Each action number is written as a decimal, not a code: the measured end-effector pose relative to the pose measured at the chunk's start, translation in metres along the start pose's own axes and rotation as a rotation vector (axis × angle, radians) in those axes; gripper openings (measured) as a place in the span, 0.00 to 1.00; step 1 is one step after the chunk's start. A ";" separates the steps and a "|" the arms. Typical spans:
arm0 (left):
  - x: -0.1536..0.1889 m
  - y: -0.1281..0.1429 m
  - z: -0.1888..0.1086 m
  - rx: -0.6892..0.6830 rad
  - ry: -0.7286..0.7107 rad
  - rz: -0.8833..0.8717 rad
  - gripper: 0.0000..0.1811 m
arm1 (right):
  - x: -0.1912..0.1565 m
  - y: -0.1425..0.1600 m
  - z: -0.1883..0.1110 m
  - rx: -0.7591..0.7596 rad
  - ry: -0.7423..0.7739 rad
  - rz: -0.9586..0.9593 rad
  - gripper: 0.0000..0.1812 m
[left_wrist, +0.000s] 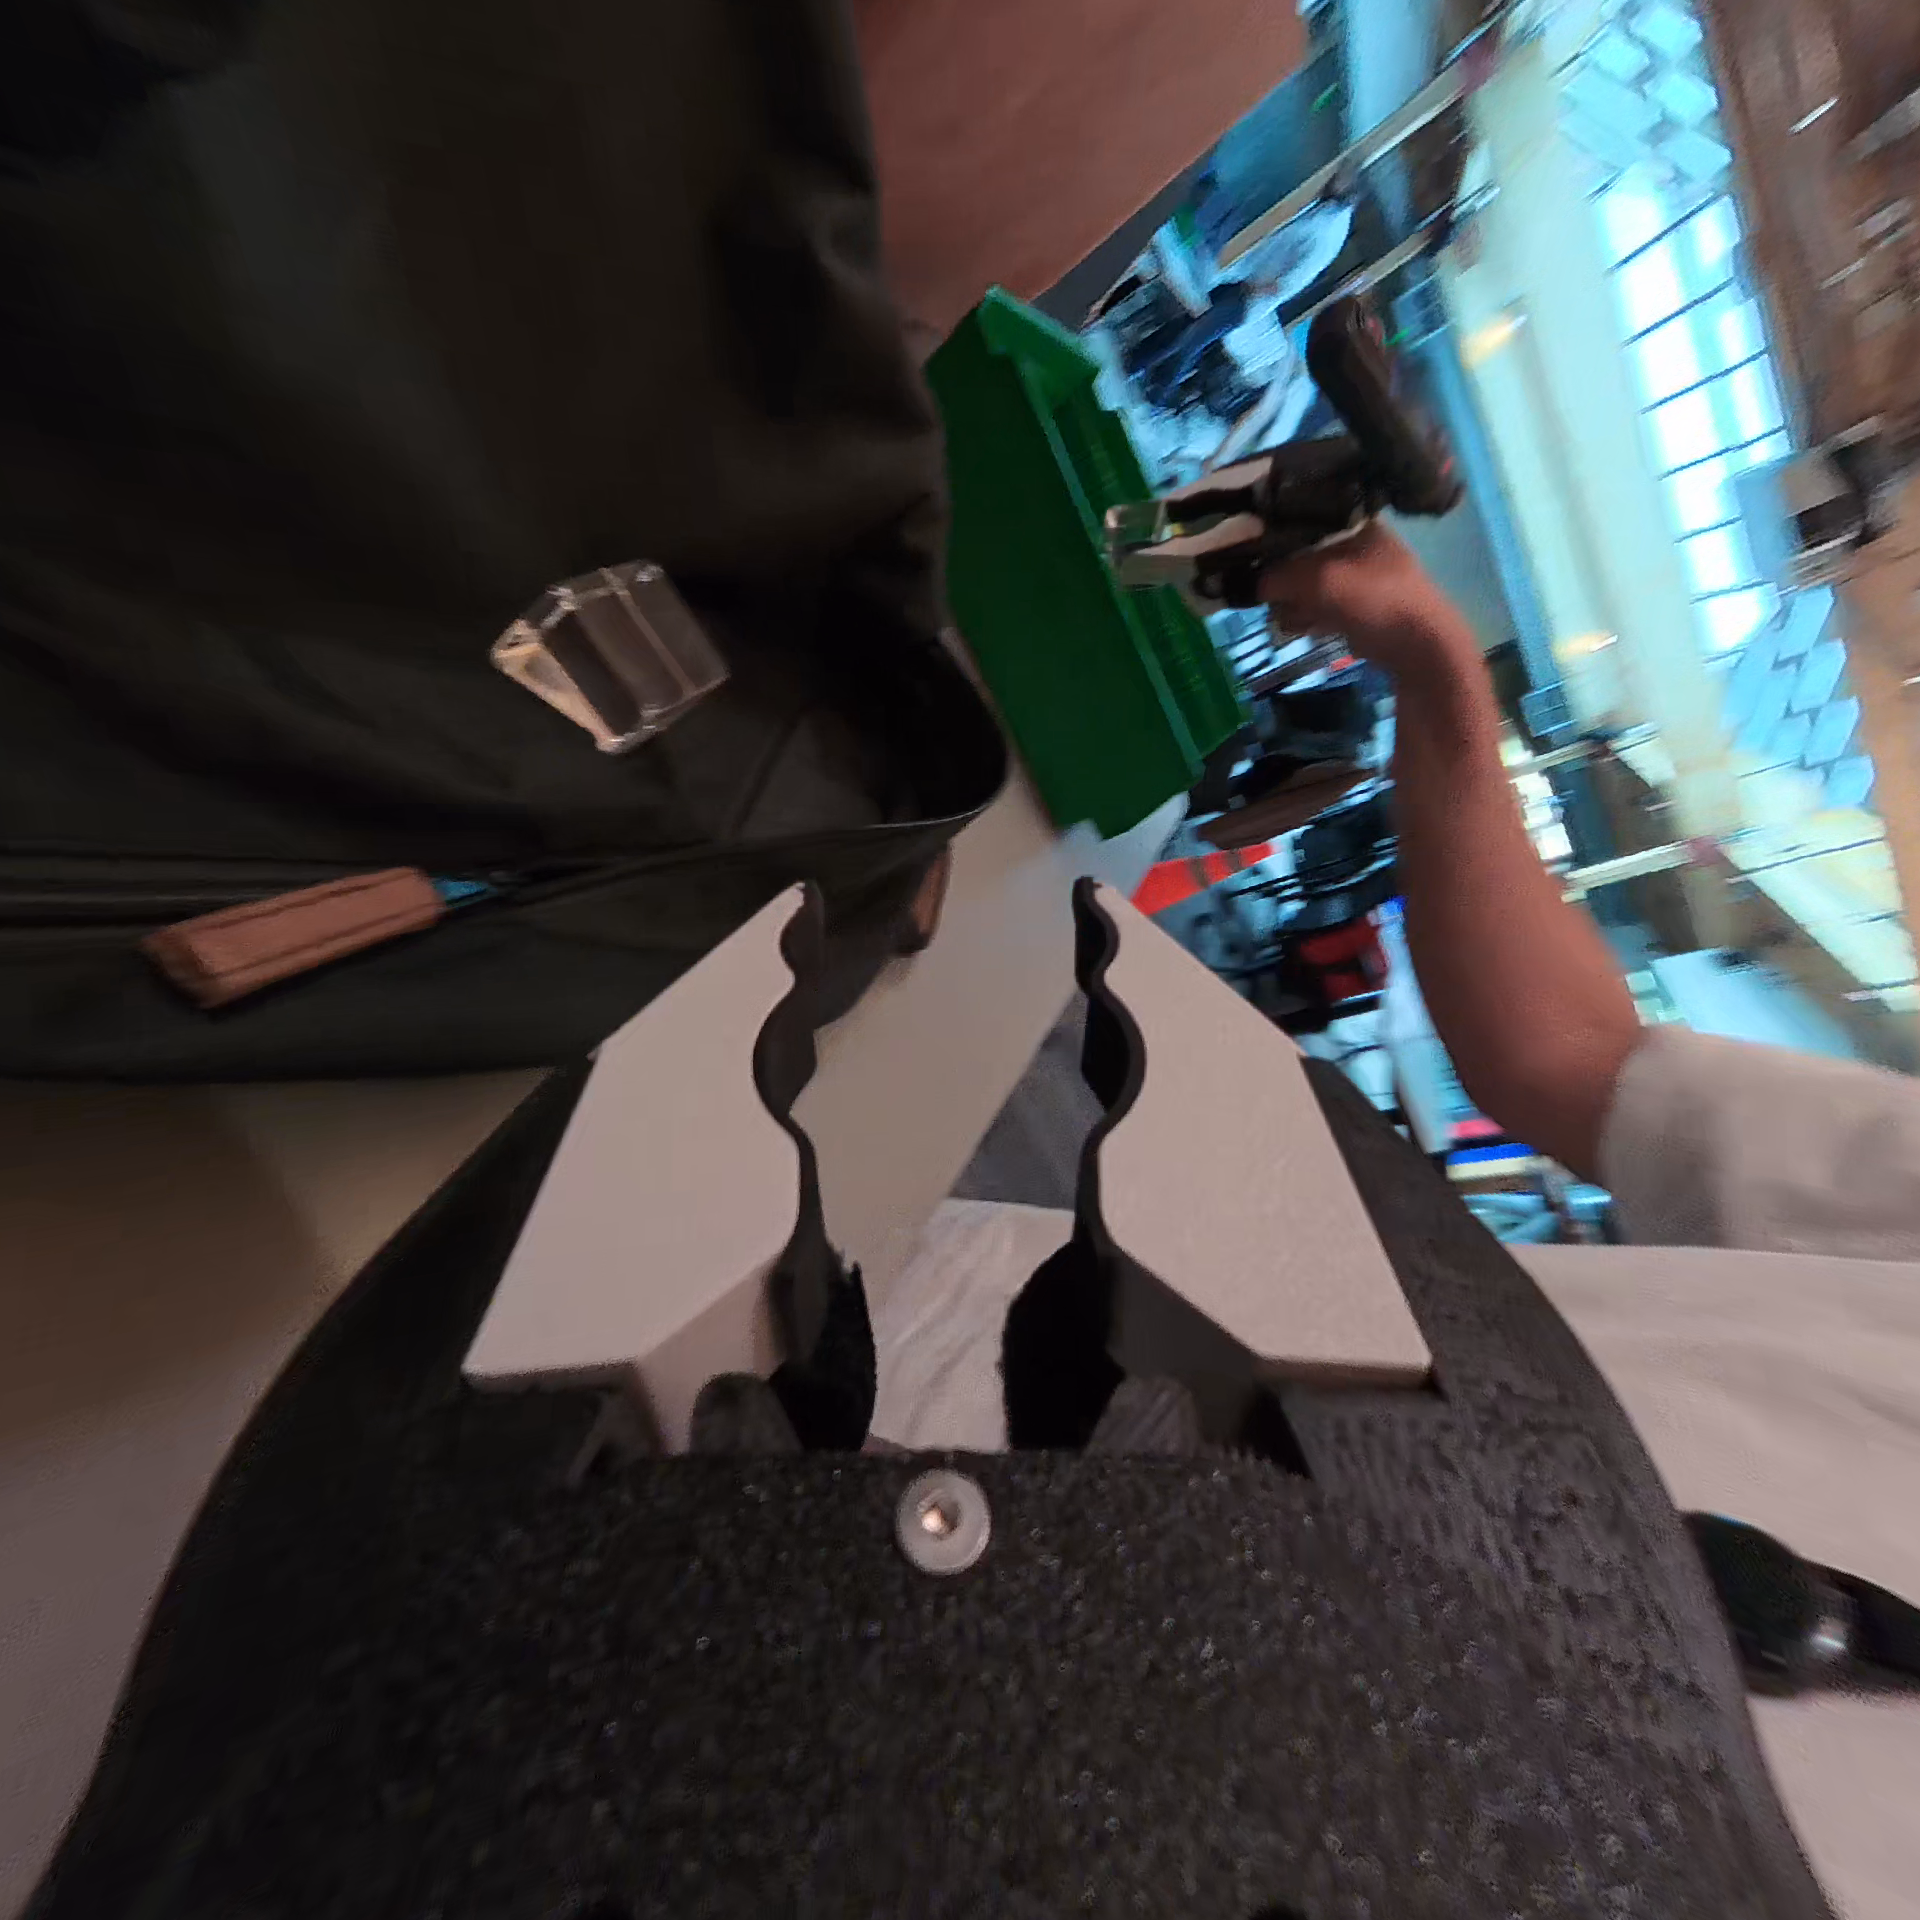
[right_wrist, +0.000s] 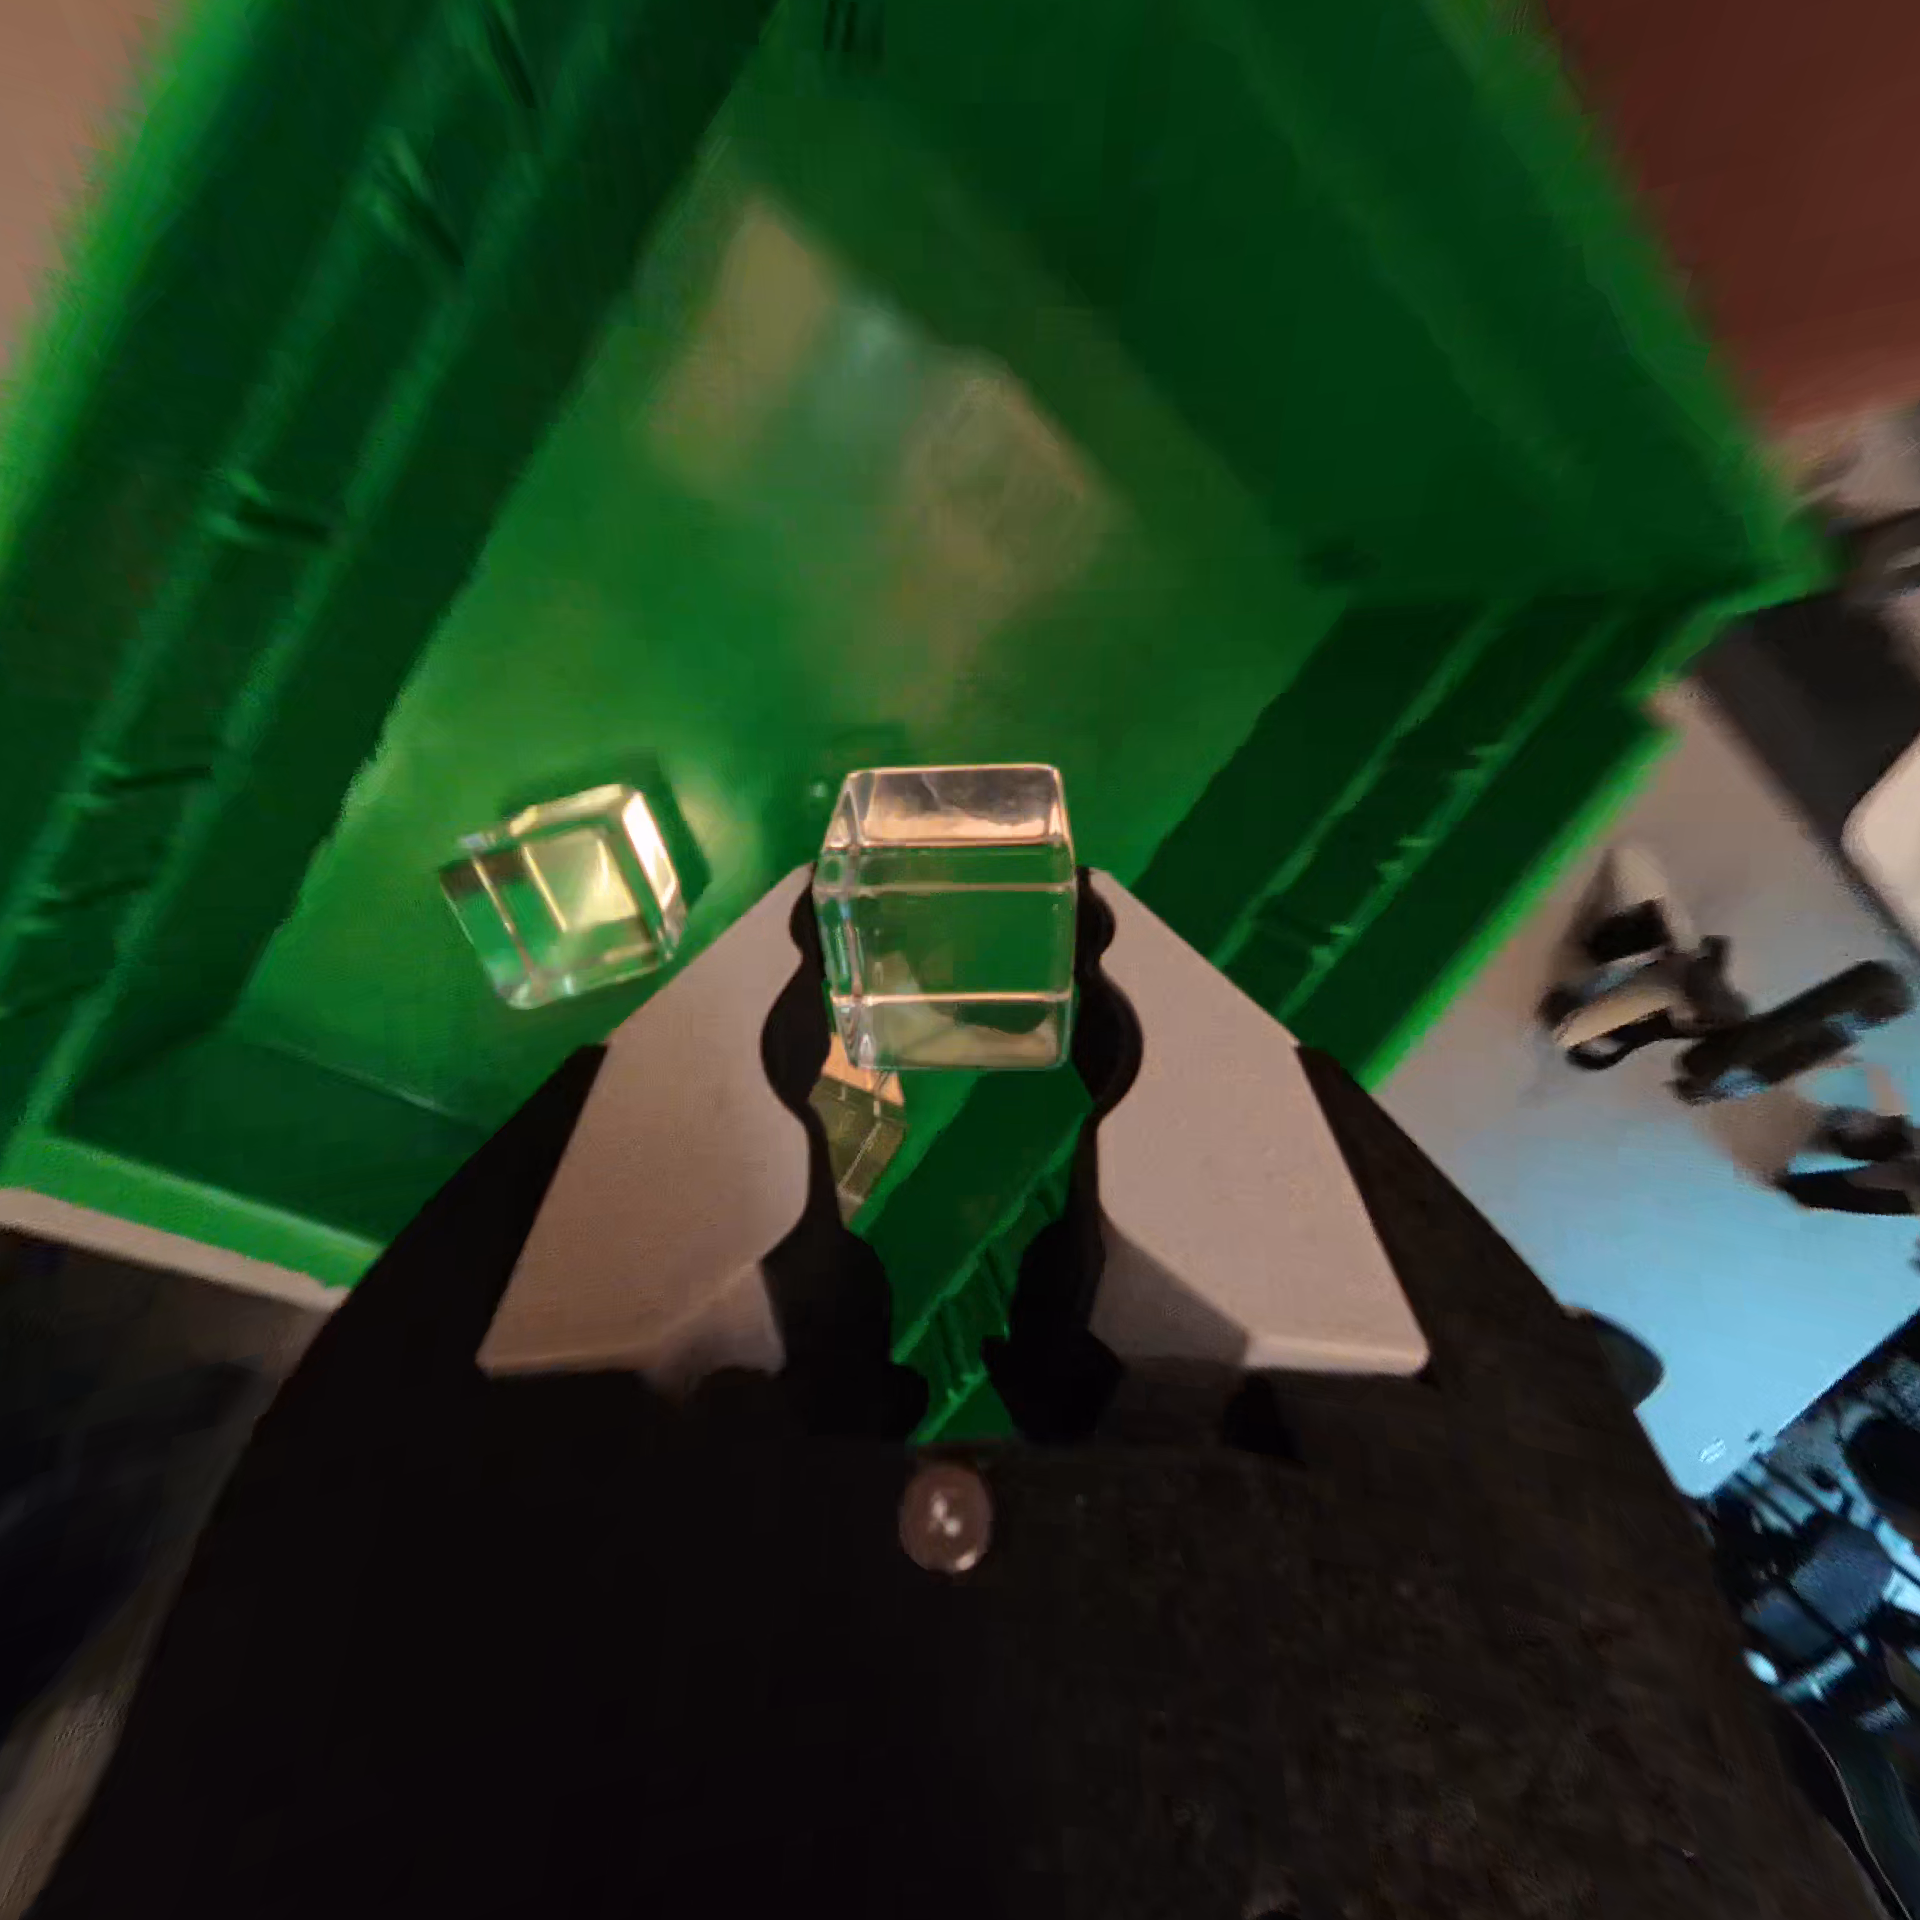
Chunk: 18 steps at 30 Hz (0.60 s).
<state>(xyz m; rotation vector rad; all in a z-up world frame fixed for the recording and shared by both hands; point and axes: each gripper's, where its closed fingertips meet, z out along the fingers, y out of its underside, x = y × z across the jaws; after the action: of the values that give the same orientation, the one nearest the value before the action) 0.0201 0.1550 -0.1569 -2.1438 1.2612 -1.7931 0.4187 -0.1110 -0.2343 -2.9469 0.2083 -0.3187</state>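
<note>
Right hand-held gripper (right_wrist: 945, 914) clamps clear cube (right_wrist: 945, 914) | left hand-held gripper (left_wrist: 940, 914) apart, empty

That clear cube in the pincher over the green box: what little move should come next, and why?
Probably lower it a little and open. The right hand-held gripper grips the cube above the green bin, where another cube already lies off to the side.

Pale table (left_wrist: 156, 1299): dark bag (left_wrist: 416, 416), green bin (left_wrist: 1049, 623).
</note>
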 end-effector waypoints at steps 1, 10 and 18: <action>-0.004 0.001 -0.001 -0.014 -0.047 0.040 0.27 | -0.004 0.008 0.016 -0.068 -0.051 -0.013 0.24; -0.059 0.024 -0.005 -0.188 -0.529 0.411 0.27 | -0.012 0.036 0.063 -0.284 -0.185 0.044 0.24; -0.039 -0.017 0.047 -0.330 -0.454 0.810 0.28 | -0.033 -0.017 -0.031 0.264 -0.117 0.155 0.40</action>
<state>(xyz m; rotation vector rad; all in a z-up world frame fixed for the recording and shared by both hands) 0.0697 0.1702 -0.1938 -1.6135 1.9662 -0.7741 0.3822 -0.0936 -0.2079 -2.6589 0.3479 -0.1387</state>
